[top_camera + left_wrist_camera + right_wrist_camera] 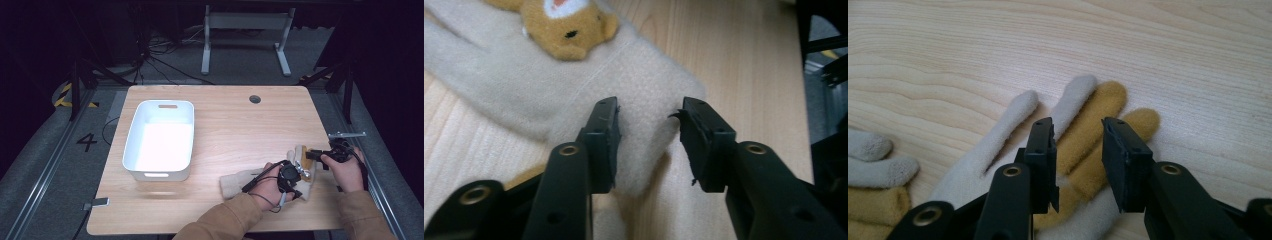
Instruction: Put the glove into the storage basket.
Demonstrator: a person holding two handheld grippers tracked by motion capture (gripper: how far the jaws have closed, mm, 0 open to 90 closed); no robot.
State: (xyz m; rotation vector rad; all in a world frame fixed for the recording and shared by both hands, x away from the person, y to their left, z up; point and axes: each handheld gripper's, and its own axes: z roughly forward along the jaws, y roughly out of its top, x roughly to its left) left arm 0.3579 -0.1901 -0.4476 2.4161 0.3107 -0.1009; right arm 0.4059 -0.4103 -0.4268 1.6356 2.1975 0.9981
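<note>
The left tongs (649,145) stand with jaws apart, straddling the cuff end of a cream fleece glove (574,85) that lies flat on the bench (734,60); whether the jaws touch the fabric cannot be told. A tan bear face (566,27) sits on the glove's back, its top cut off by the frame edge. The right tongs (1078,160) also stand apart, over the glove's fingers (1088,125), two cream and two mustard-coloured. At the left edge of the right gripper view, more cream fingertips and mustard fabric (873,160) show, cut off, so one glove or two cannot be counted. In the high view both hands (272,187) (345,170) cover much of the glove near the bench's near right corner. One white tub (159,140) stands well apart toward the left edge.
</note>
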